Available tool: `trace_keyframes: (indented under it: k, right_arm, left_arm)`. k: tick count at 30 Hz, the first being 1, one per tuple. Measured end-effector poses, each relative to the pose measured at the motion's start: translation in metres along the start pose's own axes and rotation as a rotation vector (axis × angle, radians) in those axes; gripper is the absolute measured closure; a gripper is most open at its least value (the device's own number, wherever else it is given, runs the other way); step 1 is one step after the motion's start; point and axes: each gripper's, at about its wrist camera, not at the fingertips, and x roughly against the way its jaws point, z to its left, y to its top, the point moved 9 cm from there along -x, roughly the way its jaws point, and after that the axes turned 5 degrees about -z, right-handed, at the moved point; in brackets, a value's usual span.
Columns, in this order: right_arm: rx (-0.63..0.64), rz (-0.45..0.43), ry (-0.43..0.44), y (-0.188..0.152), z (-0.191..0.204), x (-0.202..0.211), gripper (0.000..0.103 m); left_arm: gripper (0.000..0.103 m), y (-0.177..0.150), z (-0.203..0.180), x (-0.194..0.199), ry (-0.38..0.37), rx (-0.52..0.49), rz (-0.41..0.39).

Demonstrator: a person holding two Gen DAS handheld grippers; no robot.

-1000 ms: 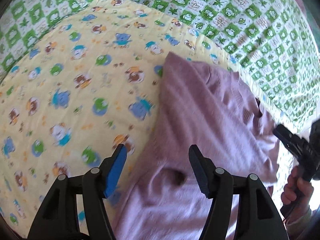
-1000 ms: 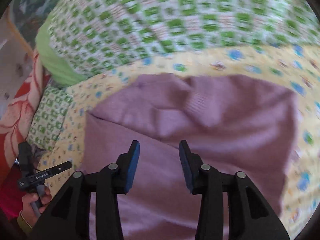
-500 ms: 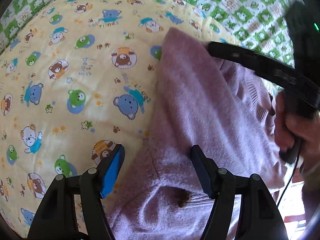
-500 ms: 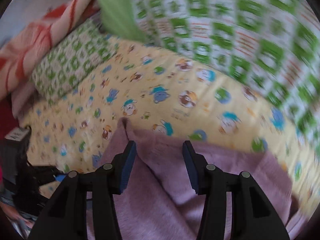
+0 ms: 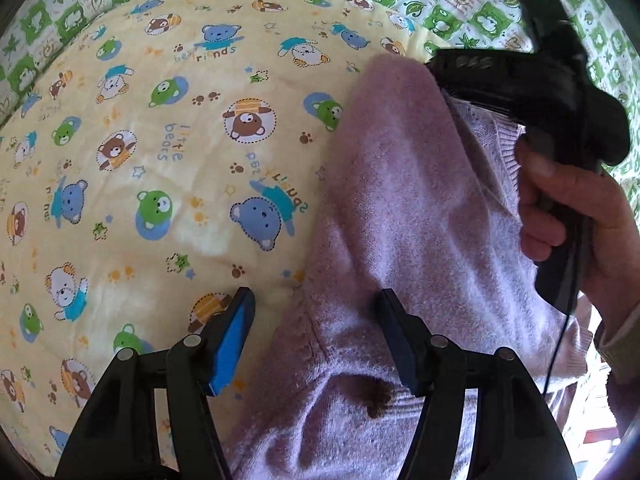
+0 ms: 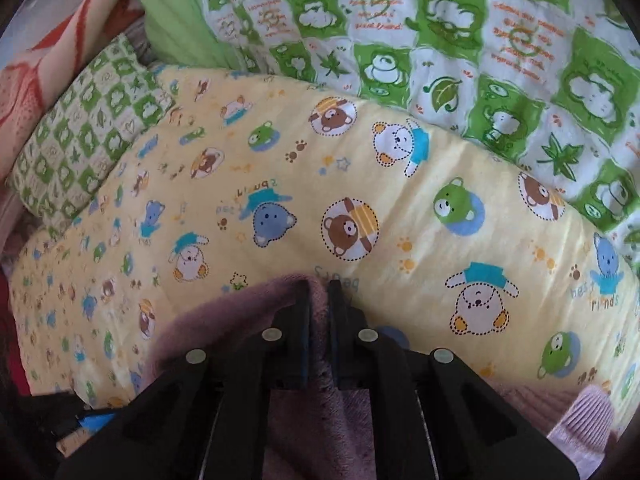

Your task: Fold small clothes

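A small lilac knitted sweater (image 5: 400, 200) lies on a yellow bear-print blanket (image 5: 160, 160). My left gripper (image 5: 318, 336) hovers over its near left edge. Its jaws are closing with that edge between them, and the blue pads (image 5: 234, 340) stand apart from the cloth. My right gripper (image 6: 319, 300) is shut on the sweater (image 6: 224, 320) at its far corner, with lilac cloth pinched between the pads. In the left wrist view that right gripper (image 5: 434, 70) reaches in from the right, held by a person's hand (image 5: 572, 216). A dark brown spot (image 5: 378, 398) marks the knit near my left fingers.
A green-and-white checked quilt (image 6: 440, 40) rises behind the yellow blanket (image 6: 400, 220). At the far left lie a green checked pillow (image 6: 80, 140) and a red-and-cream blanket (image 6: 48, 60). The yellow blanket is bare to the left of the sweater.
The right gripper swung across to the sweater's far corner and shut on it. The left gripper sank a little over the near edge.
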Motion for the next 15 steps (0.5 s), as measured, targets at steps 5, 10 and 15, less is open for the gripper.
trace_keyframes:
  k: [5,10,15]
  right_arm:
    - [-0.121,-0.04,0.03,-0.002,-0.012,0.038,0.075]
    - [-0.209,-0.102,0.024,-0.017,-0.014,0.097,0.075]
    - [-0.283,-0.133,0.012,-0.07,-0.013,0.16,0.07]
  left_arm:
    - [0.038,-0.012,0.008,0.011,0.007,0.015,0.008]
    - [0.036,-0.04,0.023,0.032,0.02,0.014,0.015]
    - [0.035,-0.08,0.039,0.054,0.017,0.023,0.043]
